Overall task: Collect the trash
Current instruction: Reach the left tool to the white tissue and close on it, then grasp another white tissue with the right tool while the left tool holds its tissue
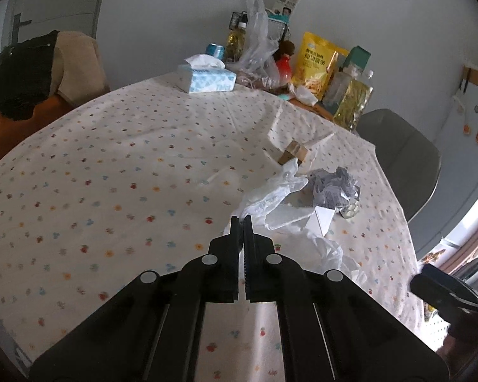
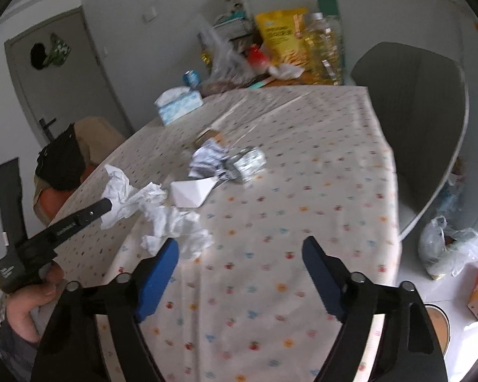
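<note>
My left gripper (image 1: pixel 241 219) is shut on a crumpled white plastic bag (image 1: pixel 272 195) lying on the flowered tablecloth; in the right wrist view the left gripper (image 2: pixel 106 205) pinches the same white bag (image 2: pixel 124 191). Beside it lie a crumpled grey paper wad (image 1: pixel 333 187), a folded white paper (image 1: pixel 318 221), more white crumpled tissue (image 2: pixel 178 226), a silvery foil wrapper (image 2: pixel 248 162) and a small brown box (image 1: pixel 293 152). My right gripper (image 2: pixel 240 248) is open and empty above the table, just right of the tissue.
A blue tissue box (image 1: pixel 207 76) stands at the far side. Bottles, a yellow snack bag (image 1: pixel 318 63) and plastic bags crowd the back of the table. A grey chair (image 2: pixel 414 121) stands at the right. A filled plastic bag (image 2: pixel 446 248) lies on the floor.
</note>
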The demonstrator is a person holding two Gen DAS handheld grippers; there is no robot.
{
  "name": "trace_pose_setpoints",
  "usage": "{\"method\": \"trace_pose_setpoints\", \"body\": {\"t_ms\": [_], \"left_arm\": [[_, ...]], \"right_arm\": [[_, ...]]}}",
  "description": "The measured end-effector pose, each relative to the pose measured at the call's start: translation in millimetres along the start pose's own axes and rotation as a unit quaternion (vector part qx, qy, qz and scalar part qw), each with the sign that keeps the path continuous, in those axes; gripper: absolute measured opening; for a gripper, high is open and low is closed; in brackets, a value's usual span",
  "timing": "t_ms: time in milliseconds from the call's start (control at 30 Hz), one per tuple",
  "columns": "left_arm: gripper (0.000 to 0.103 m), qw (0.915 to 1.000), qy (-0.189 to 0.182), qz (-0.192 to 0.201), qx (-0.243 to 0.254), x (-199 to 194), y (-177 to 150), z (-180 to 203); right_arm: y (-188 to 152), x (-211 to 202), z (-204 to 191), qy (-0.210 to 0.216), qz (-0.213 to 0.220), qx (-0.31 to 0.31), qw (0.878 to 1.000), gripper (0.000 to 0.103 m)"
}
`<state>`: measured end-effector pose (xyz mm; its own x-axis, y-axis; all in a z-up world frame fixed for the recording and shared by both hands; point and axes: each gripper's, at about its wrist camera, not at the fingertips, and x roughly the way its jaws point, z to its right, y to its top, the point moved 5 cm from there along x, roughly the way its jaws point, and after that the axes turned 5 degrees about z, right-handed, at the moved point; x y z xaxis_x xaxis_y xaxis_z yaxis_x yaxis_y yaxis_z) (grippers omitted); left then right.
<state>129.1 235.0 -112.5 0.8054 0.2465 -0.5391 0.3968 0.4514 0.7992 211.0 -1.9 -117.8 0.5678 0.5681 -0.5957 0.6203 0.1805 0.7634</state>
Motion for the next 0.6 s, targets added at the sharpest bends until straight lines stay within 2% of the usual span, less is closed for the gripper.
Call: {"method": "trace_pose_setpoints", "body": {"t_ms": [133,300,467,500,533,600], "left_arm": [[0.003,0.9999,0.002,0.007,-0.012,-10.5,0.9,-8.0],[0.003,0.9995,0.007,0.011,-0.029,-18.8,-5.2,-11.1],[0.003,0.9994,0.003,0.014,-0.033,-22.6,-12.3,-9.3],[0.003,0.9994,0.001,0.013,-0.033,-22.5,-13.2,-9.1],[0.003,0.9994,-0.001,0.011,-0.034,-22.2,-14.1,-8.4],[0.003,0.9993,-0.003,0.012,-0.034,-23.3,-14.3,-7.2]], "right_arm": [[-1.2,17.9,-19.3,0.011,-0.015,-0.018,1.0,0.073],[-4.6,44.7,-25.7,-0.001,-0.039,-0.018,0.999,0.059],[-9.8,62.1,-33.5,-0.001,-0.059,-0.033,0.998,0.055],[-12.2,65.2,-35.7,-0.001,-0.065,-0.04,0.997,0.044],[-16.2,69.3,-39.0,-0.002,-0.076,-0.051,0.996,0.039],[-17.0,69.3,-43.0,-0.01,-0.074,-0.072,0.995,0.015]]}}
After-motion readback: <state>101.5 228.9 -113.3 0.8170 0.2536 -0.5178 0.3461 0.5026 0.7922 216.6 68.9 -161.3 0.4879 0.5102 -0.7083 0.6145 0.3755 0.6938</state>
